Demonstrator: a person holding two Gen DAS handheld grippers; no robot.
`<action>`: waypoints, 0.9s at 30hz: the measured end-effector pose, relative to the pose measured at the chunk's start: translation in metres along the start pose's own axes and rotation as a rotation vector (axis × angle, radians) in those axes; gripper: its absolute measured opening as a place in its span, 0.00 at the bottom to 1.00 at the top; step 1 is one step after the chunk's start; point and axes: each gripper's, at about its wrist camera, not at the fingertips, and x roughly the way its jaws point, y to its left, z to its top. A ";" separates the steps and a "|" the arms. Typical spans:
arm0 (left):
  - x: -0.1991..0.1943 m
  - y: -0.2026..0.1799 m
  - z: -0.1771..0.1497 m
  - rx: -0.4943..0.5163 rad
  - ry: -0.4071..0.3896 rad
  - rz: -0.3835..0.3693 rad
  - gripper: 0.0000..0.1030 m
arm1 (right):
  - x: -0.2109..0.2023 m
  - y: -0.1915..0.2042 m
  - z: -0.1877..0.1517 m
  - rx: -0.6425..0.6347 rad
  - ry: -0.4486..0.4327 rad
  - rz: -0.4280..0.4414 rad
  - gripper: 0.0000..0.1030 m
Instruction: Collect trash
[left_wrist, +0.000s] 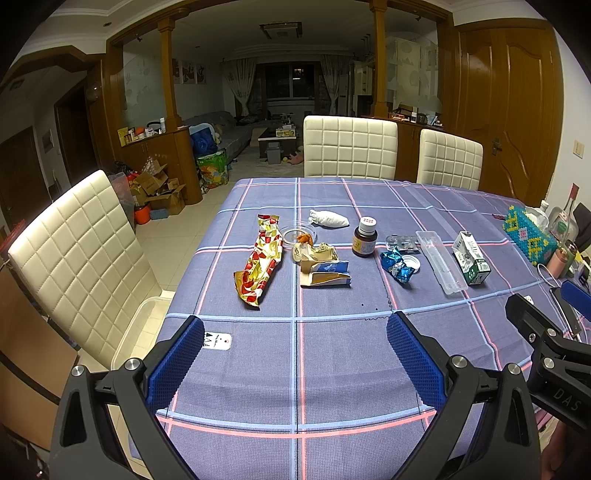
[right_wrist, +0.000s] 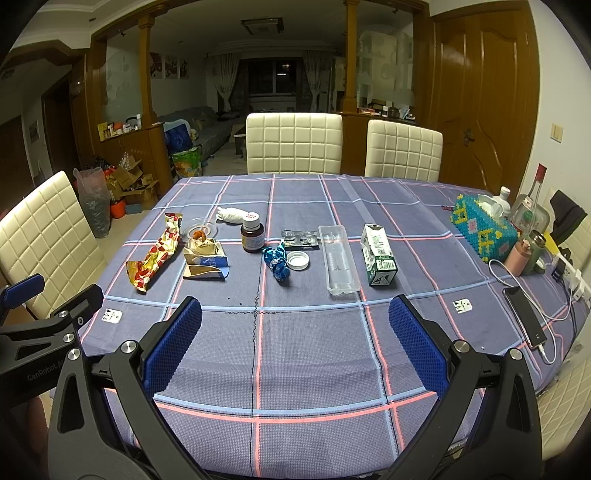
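Trash lies in a row across the checked tablecloth (left_wrist: 332, 350): a red and gold wrapper (left_wrist: 260, 258), a crumpled beige and blue carton (left_wrist: 323, 267), a blue foil wrapper (left_wrist: 397, 266), a white lid (left_wrist: 410, 263), a clear plastic tray (left_wrist: 441, 262) and a green and white milk carton (left_wrist: 471, 258). The same items show in the right wrist view: wrapper (right_wrist: 157, 253), beige carton (right_wrist: 205, 260), foil (right_wrist: 277, 262), tray (right_wrist: 338, 260), milk carton (right_wrist: 378, 254). My left gripper (left_wrist: 295, 336) and right gripper (right_wrist: 295, 317) are both open and empty, above the near table edge, well short of the trash.
A brown medicine bottle (left_wrist: 365, 237), a glass dish (left_wrist: 295, 232), a white cloth bundle (left_wrist: 328, 218) and a blister pack (left_wrist: 402, 242) lie among the trash. A beaded tissue box (right_wrist: 484, 229), bottles, a phone (right_wrist: 524, 319) and cables sit at the right. Cream chairs (left_wrist: 349, 147) surround the table.
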 end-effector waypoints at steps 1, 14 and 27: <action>0.000 0.000 0.000 0.000 -0.001 0.000 0.94 | 0.000 0.000 0.000 0.000 0.000 0.001 0.97; 0.011 0.002 0.001 -0.013 0.016 -0.002 0.94 | 0.013 -0.001 0.002 0.000 0.024 0.003 0.97; 0.096 -0.001 0.011 -0.032 0.133 0.022 0.94 | 0.090 -0.010 0.008 -0.012 0.109 0.010 0.97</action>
